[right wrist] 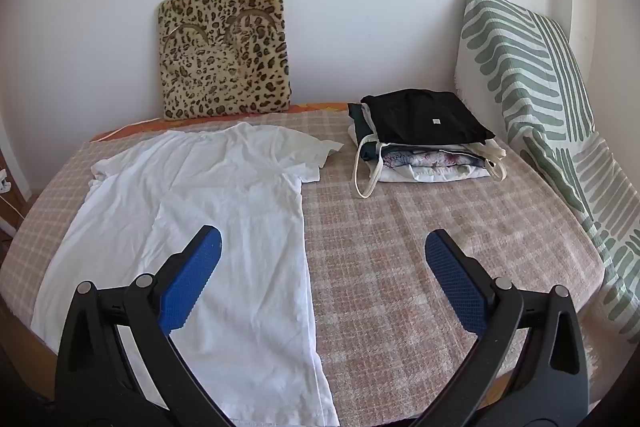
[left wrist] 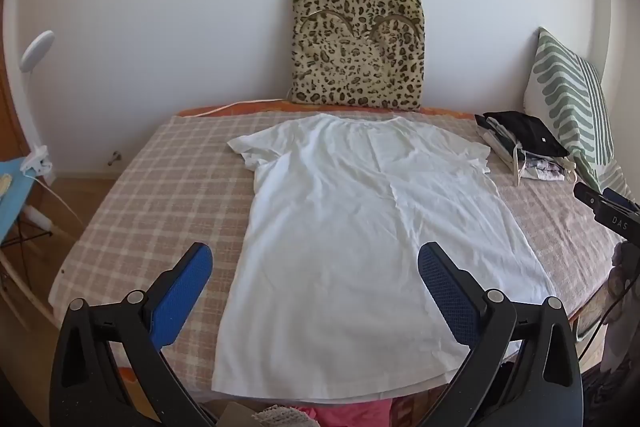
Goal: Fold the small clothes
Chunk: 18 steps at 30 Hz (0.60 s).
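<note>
Two grippers, left gripper [left wrist: 315, 261] and right gripper [right wrist: 323, 247], jaws wide, empty, one white T-shirt [left wrist: 360, 227], one folded stack [right wrist: 428, 139]

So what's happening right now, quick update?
Left tool and right tool open, empty. White T-shirt flat, unfolded. Folded pile off to the side, nothing blocking.

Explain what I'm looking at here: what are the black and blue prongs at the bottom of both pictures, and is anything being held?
Those prongs are two hand-held grippers, one in each of a person's hands, each carrying a wide-angle camera that looks along its own fingers. One picture comes from the left gripper, the other from the right gripper. Both stand wide open above the bed and hold nothing. On the checked bedspread a white T-shirt lies spread flat, collar toward the wall. To its right sits a stack of folded clothes with a black piece on top. A leopard-print cushion and a green-striped pillow lean against the walls.
</note>
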Each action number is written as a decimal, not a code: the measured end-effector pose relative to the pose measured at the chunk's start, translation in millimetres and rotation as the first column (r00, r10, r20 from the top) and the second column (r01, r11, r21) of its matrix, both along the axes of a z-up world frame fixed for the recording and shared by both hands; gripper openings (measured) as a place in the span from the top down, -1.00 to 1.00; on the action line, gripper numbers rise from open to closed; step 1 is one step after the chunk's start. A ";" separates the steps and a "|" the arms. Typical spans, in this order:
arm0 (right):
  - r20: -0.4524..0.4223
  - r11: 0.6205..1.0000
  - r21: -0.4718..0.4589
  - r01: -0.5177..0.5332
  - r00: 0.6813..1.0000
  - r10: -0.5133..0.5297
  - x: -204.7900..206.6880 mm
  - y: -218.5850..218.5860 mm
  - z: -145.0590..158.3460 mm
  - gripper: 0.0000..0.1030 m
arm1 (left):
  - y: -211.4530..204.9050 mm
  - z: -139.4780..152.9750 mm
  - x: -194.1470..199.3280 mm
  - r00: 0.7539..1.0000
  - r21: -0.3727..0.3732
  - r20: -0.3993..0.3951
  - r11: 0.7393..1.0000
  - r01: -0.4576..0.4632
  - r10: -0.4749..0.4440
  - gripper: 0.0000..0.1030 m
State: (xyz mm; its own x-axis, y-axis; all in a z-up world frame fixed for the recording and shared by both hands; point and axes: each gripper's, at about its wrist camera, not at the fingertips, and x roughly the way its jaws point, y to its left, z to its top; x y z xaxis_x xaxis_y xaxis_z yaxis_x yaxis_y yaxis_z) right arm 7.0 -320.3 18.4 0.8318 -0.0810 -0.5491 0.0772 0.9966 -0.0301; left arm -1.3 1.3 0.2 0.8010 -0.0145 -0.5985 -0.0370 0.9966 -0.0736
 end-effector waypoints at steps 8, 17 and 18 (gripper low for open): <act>-0.012 1.000 -0.004 -0.004 1.000 0.004 1.7 1.8 -1.9 -1.00 | -1.2 4.2 -1.3 1.000 0.028 -0.010 1.000 -0.004 0.004 -0.99; -0.006 1.000 0.007 0.004 1.000 -0.004 1.4 -2.9 -0.9 -1.00 | -3.8 6.1 -1.6 1.000 0.036 -0.003 0.999 0.001 -0.001 -0.99; -0.007 1.000 0.008 0.004 1.000 -0.004 1.6 -3.4 -1.2 -1.00 | -3.9 6.5 -1.9 1.000 0.037 -0.002 0.999 0.001 -0.001 -0.99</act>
